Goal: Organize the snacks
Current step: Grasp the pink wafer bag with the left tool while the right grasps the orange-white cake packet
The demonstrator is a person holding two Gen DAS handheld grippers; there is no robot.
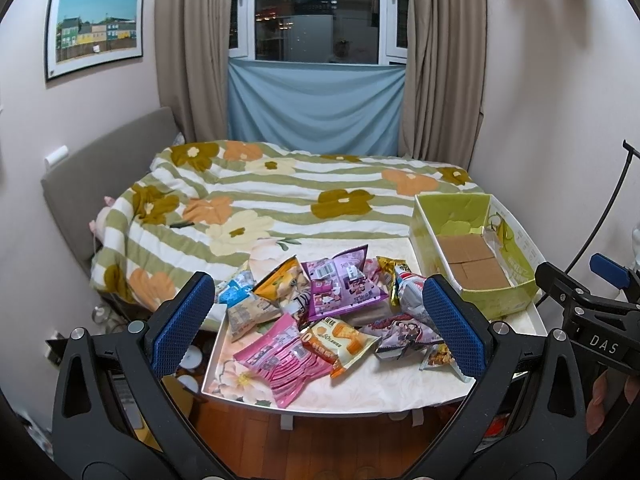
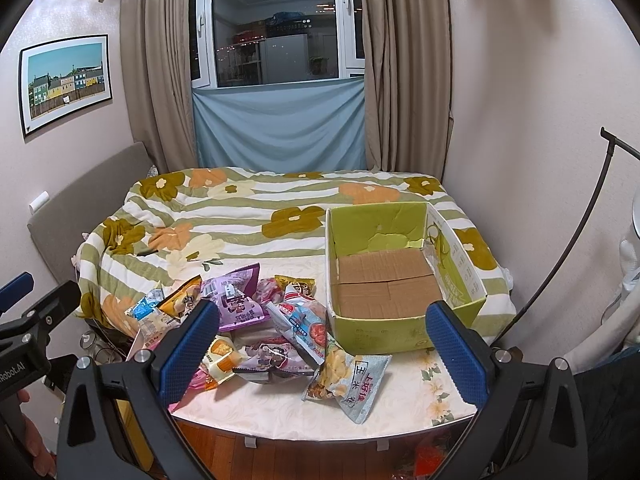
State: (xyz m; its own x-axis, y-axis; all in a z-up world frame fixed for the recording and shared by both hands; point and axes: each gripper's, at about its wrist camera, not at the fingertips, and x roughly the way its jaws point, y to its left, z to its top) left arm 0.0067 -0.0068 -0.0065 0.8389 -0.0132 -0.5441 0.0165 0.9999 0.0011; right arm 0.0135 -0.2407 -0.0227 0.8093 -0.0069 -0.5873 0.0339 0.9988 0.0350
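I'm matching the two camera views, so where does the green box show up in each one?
Left wrist: green box at right of centre, past the right jaw, on the table's far right.
Right wrist: green box just right of centre, between the jaws.
Shared landmark: the purple packet in the snack pile left of the box.

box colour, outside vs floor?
Box: lime green outside, plain brown cardboard floor. Clearest in the right wrist view.

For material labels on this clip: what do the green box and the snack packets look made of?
Green box: cardboard, with a brown corrugated floor and creased printed walls. Snack packets: seemingly thin glossy plastic film, crinkled, catching light, with crimped seams; any foil lining can't be told.
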